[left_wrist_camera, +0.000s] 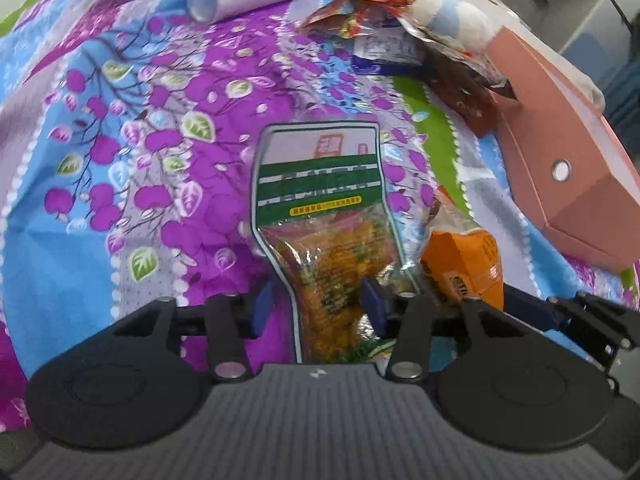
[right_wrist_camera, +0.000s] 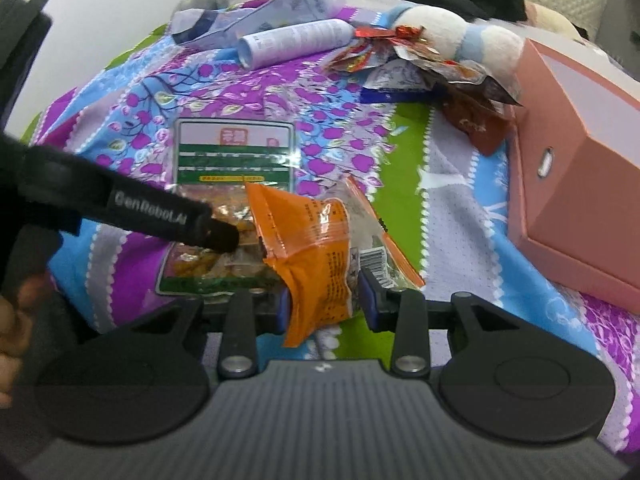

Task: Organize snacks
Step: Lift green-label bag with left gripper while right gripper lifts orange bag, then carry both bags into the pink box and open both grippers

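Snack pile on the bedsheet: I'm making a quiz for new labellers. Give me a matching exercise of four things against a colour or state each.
Things:
1. green-labelled snack bag
2. orange snack packet
3. cardboard box
4. paper roll

Descriptions:
A. pink, at the right
B. white, lying on its side at the far end
C. between the right gripper's pads
D. flat on the sheet, between the left gripper's spread pads

Pairs: 1-D, 2-C, 3-A, 4-B

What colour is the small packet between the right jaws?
Orange packet, with dark print; it shows best in the right wrist view.
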`<state>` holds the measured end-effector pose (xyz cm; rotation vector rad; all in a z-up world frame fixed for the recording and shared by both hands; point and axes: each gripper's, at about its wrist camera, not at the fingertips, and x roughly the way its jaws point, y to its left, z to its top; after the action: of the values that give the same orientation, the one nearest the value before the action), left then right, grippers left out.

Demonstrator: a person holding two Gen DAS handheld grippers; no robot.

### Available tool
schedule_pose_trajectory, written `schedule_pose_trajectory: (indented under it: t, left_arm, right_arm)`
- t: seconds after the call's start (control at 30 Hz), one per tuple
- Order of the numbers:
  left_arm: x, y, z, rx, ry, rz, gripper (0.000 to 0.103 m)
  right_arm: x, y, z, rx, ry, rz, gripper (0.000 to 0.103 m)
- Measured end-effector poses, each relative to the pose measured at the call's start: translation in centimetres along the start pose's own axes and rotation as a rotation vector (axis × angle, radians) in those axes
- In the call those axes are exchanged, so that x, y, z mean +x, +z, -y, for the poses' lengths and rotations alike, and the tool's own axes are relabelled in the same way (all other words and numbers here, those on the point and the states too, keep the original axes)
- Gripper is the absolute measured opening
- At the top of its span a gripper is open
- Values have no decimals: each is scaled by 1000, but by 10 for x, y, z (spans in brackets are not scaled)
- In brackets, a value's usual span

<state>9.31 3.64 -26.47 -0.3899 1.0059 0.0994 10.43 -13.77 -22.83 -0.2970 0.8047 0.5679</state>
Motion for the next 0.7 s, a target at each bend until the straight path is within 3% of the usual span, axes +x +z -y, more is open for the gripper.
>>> schedule_pose_trajectory:
  t: [0.03,0.1,0.2,0.7]
  left_arm:
    - [-1,1,2,4,-9,-2,35]
    - [-3,2,7,16,-20,-1,27]
    - [-10,3,12,14,-30,13,21]
    - [-68,15,22,-42,-86,81,20]
  right_arm:
    - [-1,0,1,3,-7,-3,37]
    - [-2,1,5,11,-22,-7,37]
    - [-9,2,11,36,-35,-4,36]
    - [-65,13,33,120,-77,102,21]
